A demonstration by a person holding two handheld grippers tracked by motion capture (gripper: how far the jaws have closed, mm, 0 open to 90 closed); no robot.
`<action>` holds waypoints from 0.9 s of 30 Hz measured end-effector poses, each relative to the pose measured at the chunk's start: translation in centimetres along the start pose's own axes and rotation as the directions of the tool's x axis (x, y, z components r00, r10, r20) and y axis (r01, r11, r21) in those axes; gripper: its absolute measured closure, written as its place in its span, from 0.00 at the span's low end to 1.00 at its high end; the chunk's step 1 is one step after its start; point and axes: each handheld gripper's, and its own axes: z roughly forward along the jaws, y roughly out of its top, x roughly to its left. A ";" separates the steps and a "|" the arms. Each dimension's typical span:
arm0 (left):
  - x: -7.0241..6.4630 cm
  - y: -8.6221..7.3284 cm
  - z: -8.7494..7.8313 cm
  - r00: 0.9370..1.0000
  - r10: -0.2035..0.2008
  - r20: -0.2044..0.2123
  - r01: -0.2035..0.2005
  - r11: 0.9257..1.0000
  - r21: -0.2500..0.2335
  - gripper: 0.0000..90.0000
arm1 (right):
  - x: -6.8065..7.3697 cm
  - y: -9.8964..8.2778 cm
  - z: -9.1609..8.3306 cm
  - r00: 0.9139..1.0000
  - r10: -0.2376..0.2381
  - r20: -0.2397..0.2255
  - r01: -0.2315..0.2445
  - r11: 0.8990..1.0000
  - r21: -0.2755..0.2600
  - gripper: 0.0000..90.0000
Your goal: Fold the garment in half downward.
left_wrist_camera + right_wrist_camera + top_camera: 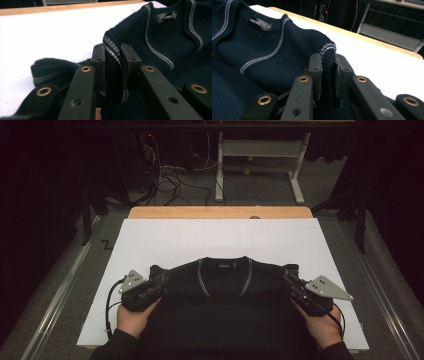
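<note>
At the near edge of the high view, two dark sleeves and hands are seen coming in from the bottom, one on each side. The left gripper [159, 284] is held at the near left, w/ its grey plate and black cable trailing toward the near edge. The right gripper [290, 281] is held at the near right, approx. level w/ the left one.

A navy knit sweater [225, 295] is spread between the two, lying on a white sheet [165, 237] at its near-centre, w/ the lower part draped off toward the person. Its collar faces the far side; pale stripes are seen along the neckline, and a small label sits inside the neck.

In the left gripper view, the jaws are clamped on a bunched ribbed fold of the sweater [175, 45], a striped band running up between the pads. A second striped cuff-like fold lies to the left, on the white sheet [50, 35].

In the right gripper view, the jaws are likewise pressed together on a ribbed fold of the sweater [274, 50], w/ a pale stripe cresting above the pads.

Farther off, a wooden table edge [220, 212] is seen beyond the sheet. Past that, on the dark floor, cables [167, 180] lie at far left and a white metal frame [260, 157] stands at far centre-right.
</note>
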 end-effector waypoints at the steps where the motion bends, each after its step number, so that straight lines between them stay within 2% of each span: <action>1: -0.2 -0.3 -0.3 1.000 0.003 0.007 -0.003 1.000 0.003 0.80 | 0.3 -0.4 -0.5 1.000 -0.006 0.000 0.006 1.000 -0.009 0.87; 3: -0.5 -0.7 -0.8 1.000 0.002 0.025 -0.002 1.000 0.005 0.80 | 0.6 -1.3 -1.2 1.000 -0.013 -0.017 0.013 1.000 -0.003 0.87; 5: -0.6 -1.1 -1.1 1.000 -0.003 0.030 0.002 1.000 0.015 0.80 | 0.8 -1.7 -1.7 0.998 -0.043 -0.040 0.044 0.999 0.023 0.87; 7: -0.7 -1.4 -1.7 0.999 -0.014 0.043 0.013 1.000 0.014 0.80 | 0.8 -2.1 -2.2 0.998 -0.038 -0.050 0.040 0.999 0.030 0.87; 10: -1.3 -1.7 -2.9 0.999 0.012 0.045 -0.012 1.000 0.013 0.80 | 0.9 -2.3 -2.9 0.997 -0.034 -0.065 0.036 0.999 0.027 0.87; 14: -2.0 -2.2 -4.2 0.998 0.011 0.056 -0.012 1.000 0.012 0.79 | 1.3 -2.4 -3.9 0.996 -0.037 -0.080 0.039 0.999 0.019 0.87; 19: -3.1 -2.9 -5.6 0.997 0.033 0.069 -0.036 0.998 0.041 0.79 | 2.0 -2.7 -5.5 0.994 -0.037 -0.107 0.039 0.999 0.023 0.87; 23: -3.5 -3.7 -6.0 0.996 0.026 0.080 -0.032 0.997 0.076 0.79 | 2.3 -3.3 -6.6 0.992 -0.032 -0.121 0.037 0.998 0.045 0.87; 26: -3.7 -4.2 -6.7 0.994 -0.009 0.109 0.001 0.997 0.072 0.79 | 2.7 -3.5 -7.3 0.992 -0.015 -0.127 0.023 0.998 0.057 0.87; 27: -3.9 -4.3 -7.0 0.994 -0.006 0.114 -0.002 0.998 0.070 0.79 | 2.9 -3.5 -7.6 0.992 -0.014 -0.128 0.022 0.998 0.055 0.87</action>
